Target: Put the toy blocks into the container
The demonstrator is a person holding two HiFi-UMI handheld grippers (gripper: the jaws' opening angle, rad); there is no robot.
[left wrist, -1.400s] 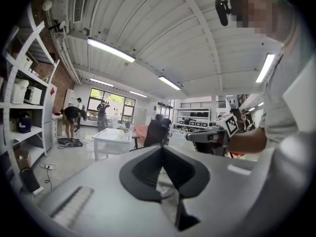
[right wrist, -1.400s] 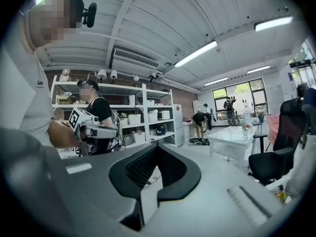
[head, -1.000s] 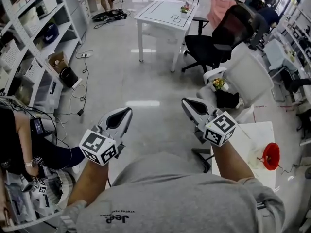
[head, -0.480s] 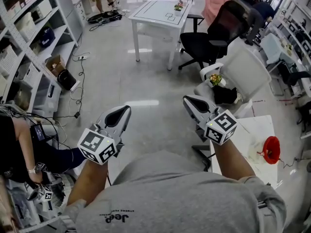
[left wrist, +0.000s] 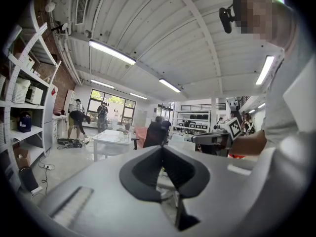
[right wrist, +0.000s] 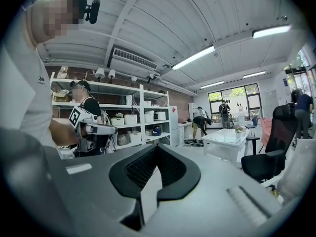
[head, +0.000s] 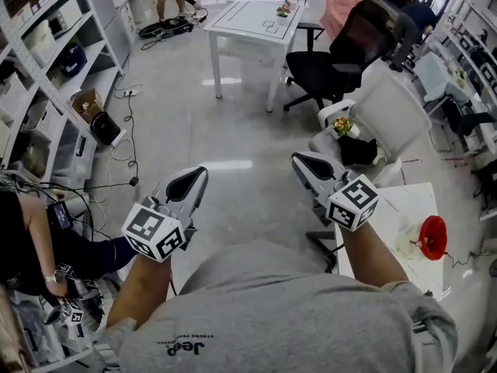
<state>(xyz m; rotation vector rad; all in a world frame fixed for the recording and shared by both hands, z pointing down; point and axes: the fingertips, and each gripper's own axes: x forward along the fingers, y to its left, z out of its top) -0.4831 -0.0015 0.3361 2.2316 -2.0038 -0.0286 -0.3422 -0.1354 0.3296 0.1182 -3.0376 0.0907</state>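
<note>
Glossy pale grey floor [head: 225,130] underneath. White rectangular bench [head: 252,22] stands well ahead of the left claw [head: 200,174]; black mesh-backed office chair [head: 349,61] ahead of the right claw [head: 298,162]. White metal shelving [head: 54,53] left of the left claw. Ceiling strip lights [left wrist: 111,52] on.

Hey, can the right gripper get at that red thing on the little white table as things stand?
Probably not as it stands: the right gripper, jaws together, points forward, away from the red thing, which sits out beside the right forearm. Nothing seems to block it after a turn.
</note>
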